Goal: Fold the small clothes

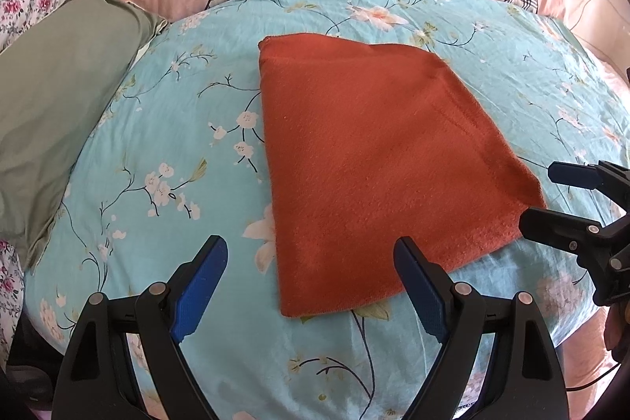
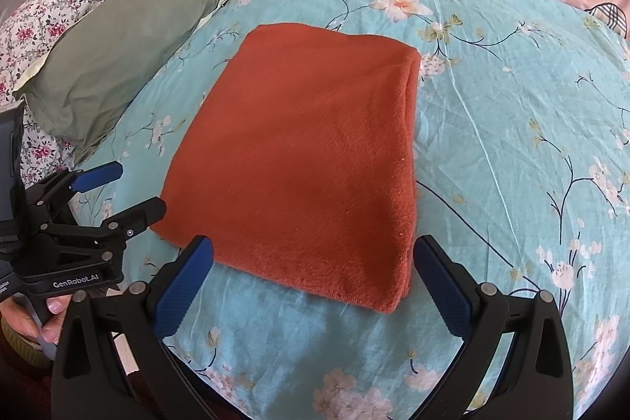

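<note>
Rust-orange folded cloth (image 1: pixel 378 160), one, flat on floral sheet (image 1: pixel 165 160); two tools, left tool (image 1: pixel 311 286) and right tool (image 2: pixel 311 286), both spread, empty.

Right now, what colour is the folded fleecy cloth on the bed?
Rust orange folded fleecy cloth, plain; clearest in the right wrist view.

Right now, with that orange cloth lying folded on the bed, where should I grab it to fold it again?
Probably the two near corners of the orange cloth: both open grippers, left and right, already flank that free near edge, and the doubled fold runs along its right side.
</note>
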Demonstrator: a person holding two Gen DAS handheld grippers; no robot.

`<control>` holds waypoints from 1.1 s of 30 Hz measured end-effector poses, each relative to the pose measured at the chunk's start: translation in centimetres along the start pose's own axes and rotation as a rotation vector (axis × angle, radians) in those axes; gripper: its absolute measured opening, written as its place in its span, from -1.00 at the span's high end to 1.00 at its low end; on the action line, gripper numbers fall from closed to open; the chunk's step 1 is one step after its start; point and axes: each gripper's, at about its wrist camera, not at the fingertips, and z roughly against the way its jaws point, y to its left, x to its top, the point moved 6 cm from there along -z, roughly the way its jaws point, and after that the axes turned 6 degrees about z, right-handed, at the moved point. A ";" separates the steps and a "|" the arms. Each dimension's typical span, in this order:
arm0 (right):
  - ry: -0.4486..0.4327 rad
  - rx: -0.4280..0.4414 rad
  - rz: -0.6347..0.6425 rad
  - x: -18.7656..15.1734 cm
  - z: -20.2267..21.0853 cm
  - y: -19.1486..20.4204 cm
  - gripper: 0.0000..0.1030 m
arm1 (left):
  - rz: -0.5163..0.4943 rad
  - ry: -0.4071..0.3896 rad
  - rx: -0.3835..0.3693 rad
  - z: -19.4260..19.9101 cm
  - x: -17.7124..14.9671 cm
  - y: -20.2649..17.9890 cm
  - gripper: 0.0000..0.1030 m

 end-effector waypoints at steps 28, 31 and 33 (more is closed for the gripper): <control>0.000 -0.005 0.016 1.2 -0.7 0.1 -0.97 | 0.006 0.007 0.004 -0.7 0.4 0.1 -0.69; 0.002 -0.004 0.019 1.2 -0.9 0.1 -0.97 | 0.005 0.007 0.005 -0.9 0.5 0.1 -0.69; 0.004 -0.005 0.020 1.3 -1.0 0.1 -0.97 | 0.004 0.008 0.007 -1.0 0.6 0.1 -0.69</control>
